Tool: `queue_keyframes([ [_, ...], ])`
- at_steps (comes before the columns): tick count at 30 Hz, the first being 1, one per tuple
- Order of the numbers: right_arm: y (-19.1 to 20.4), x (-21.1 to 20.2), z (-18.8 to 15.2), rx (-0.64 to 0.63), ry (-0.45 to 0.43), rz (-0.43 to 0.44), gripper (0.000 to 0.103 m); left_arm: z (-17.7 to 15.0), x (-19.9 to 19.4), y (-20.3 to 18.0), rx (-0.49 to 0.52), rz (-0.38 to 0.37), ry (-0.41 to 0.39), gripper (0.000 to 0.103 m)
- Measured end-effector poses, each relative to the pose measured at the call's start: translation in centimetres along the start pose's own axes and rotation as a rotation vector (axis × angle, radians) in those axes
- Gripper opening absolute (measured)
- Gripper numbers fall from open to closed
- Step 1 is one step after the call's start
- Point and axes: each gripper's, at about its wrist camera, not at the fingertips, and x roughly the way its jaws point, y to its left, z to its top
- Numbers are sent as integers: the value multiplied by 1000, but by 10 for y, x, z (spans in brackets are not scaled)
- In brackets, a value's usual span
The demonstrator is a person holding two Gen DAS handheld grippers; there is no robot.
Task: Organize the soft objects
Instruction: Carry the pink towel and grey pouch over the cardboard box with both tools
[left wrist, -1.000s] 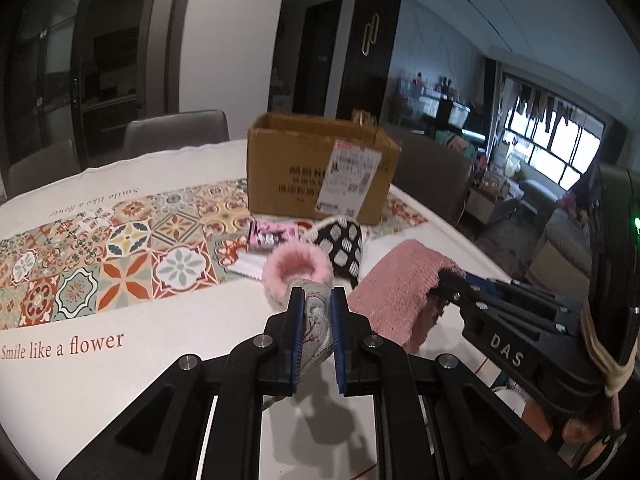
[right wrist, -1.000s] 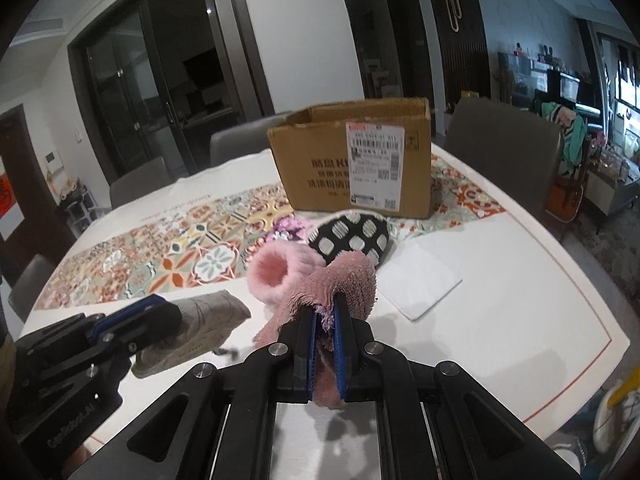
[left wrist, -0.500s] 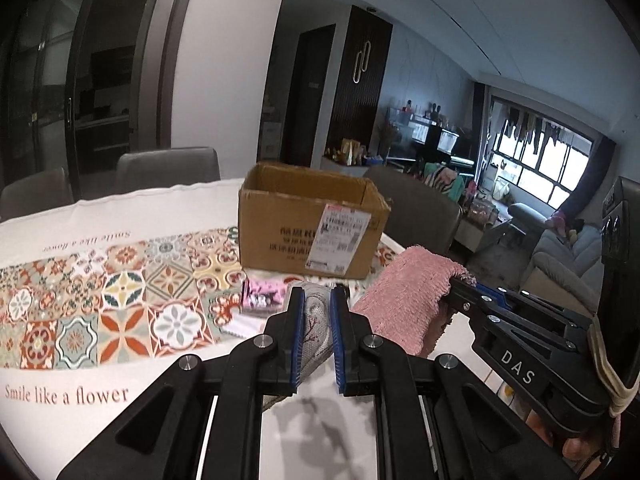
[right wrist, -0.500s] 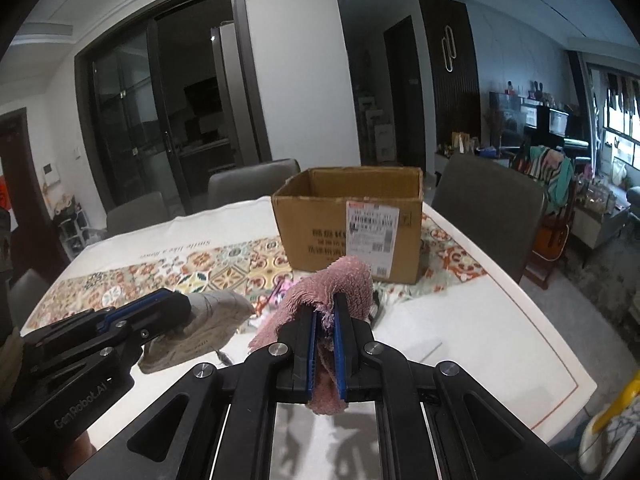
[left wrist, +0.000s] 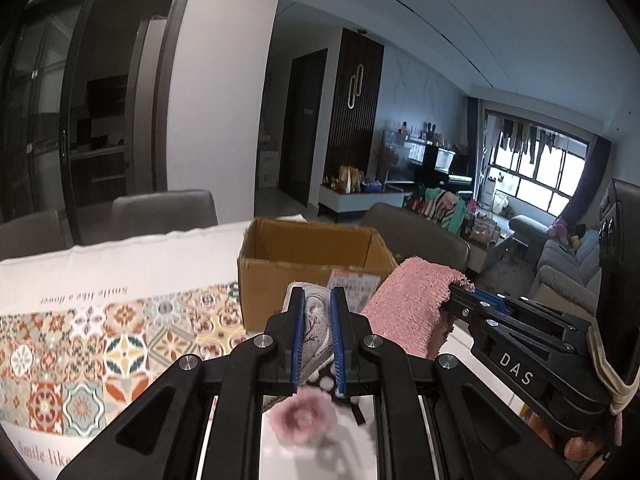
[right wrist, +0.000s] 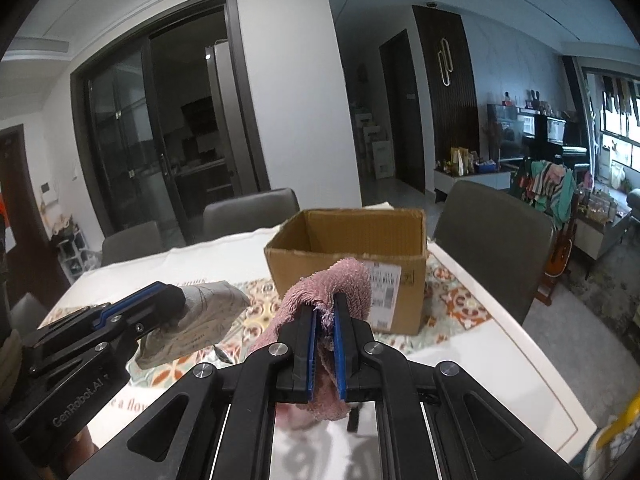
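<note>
My left gripper (left wrist: 317,300) is shut on a grey printed cloth (left wrist: 316,328) and holds it in the air in front of the open cardboard box (left wrist: 280,280). My right gripper (right wrist: 325,308) is shut on a pink towel (right wrist: 344,284), also lifted, just short of the box (right wrist: 348,240). The towel (left wrist: 408,312) and right gripper show at the right of the left wrist view. The grey cloth (right wrist: 200,320) and left gripper show at the left of the right wrist view. A pink fluffy ring (left wrist: 304,416) lies on the table below.
The table has a white cloth with a patterned tile runner (left wrist: 100,344). Grey chairs (right wrist: 492,236) stand around it. A black-and-white dotted item (left wrist: 326,380) lies partly hidden under the left gripper. The living room lies beyond to the right.
Both grippers have risen and moved toward the box with their cloths. The box's open top now shows, and the items on the table have dropped low in view.
</note>
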Motion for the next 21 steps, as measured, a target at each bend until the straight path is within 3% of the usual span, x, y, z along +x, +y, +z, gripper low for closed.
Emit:
queue_keyframes([
  [21,-21,74,85,-24,-69,-39,9,73,100,12,44,-51,-50,14],
])
